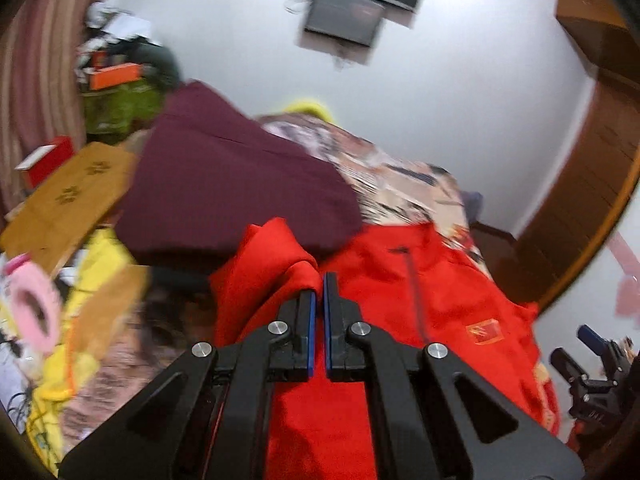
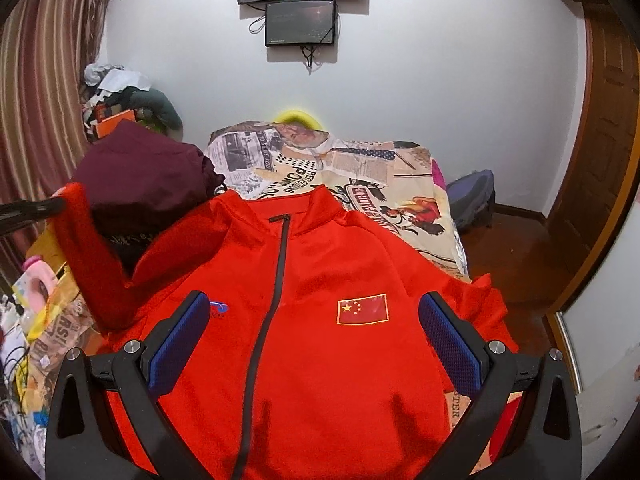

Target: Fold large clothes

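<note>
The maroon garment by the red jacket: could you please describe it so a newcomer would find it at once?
Start at the newspaper-print bed cover. On its left side, beyond the red jacket, sits the maroon garment, a bunched heap. It alone is dark, plain and logo-free.

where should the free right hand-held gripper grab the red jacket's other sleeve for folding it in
Grip the red jacket at the cuff end of its flat sleeve, coming from the outer right edge of the bed. That sleeve lies slack past the body panel, so its edge is exposed. The open right hand-held gripper is free; the left hand-held gripper holds the other sleeve raised.
</note>
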